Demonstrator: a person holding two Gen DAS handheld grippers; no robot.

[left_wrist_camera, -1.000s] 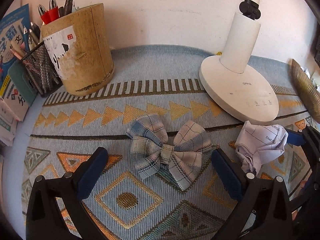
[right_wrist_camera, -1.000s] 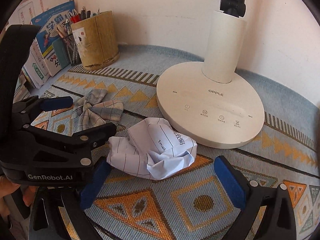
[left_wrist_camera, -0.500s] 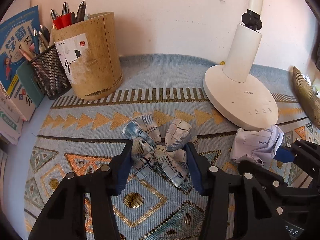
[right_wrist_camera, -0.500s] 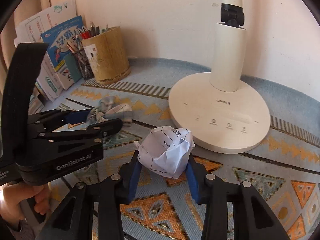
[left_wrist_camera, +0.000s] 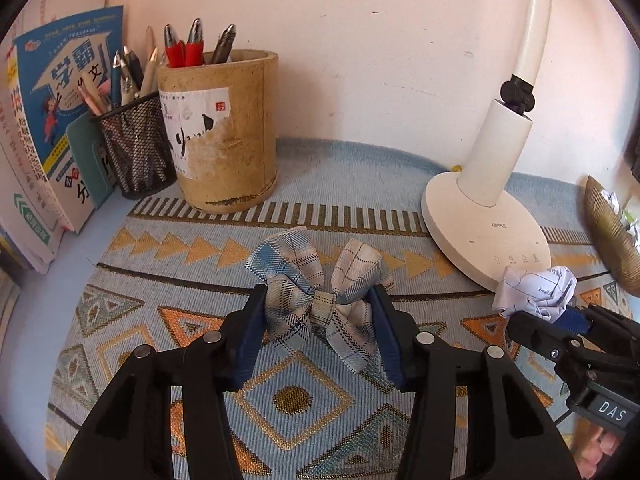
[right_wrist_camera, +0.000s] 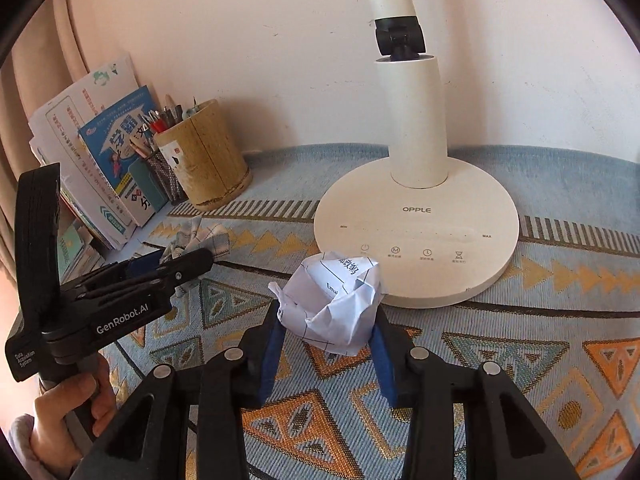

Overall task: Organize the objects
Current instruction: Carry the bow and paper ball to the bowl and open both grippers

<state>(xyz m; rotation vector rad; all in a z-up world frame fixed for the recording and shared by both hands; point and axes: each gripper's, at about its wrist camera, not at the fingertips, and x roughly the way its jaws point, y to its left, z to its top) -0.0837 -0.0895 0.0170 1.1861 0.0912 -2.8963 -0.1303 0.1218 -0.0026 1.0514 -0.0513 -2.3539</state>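
A patterned blue mat [left_wrist_camera: 320,184] covers the desk against a pale wall, with a pen cup [left_wrist_camera: 224,136] far left and a lamp [right_wrist_camera: 416,216] right. The left gripper [left_wrist_camera: 320,326] is closed on a plaid bow [left_wrist_camera: 320,296] at mid-mat, pads pressing its loops from either side. The right gripper [right_wrist_camera: 326,334] is closed on a paper ball [right_wrist_camera: 334,300] just near the lamp base. Both items look light and soft (the bow floppy, the paper crushable), so a gentle squeeze across the middle should serve. The bow's long axis runs left to right, tails pointing near.
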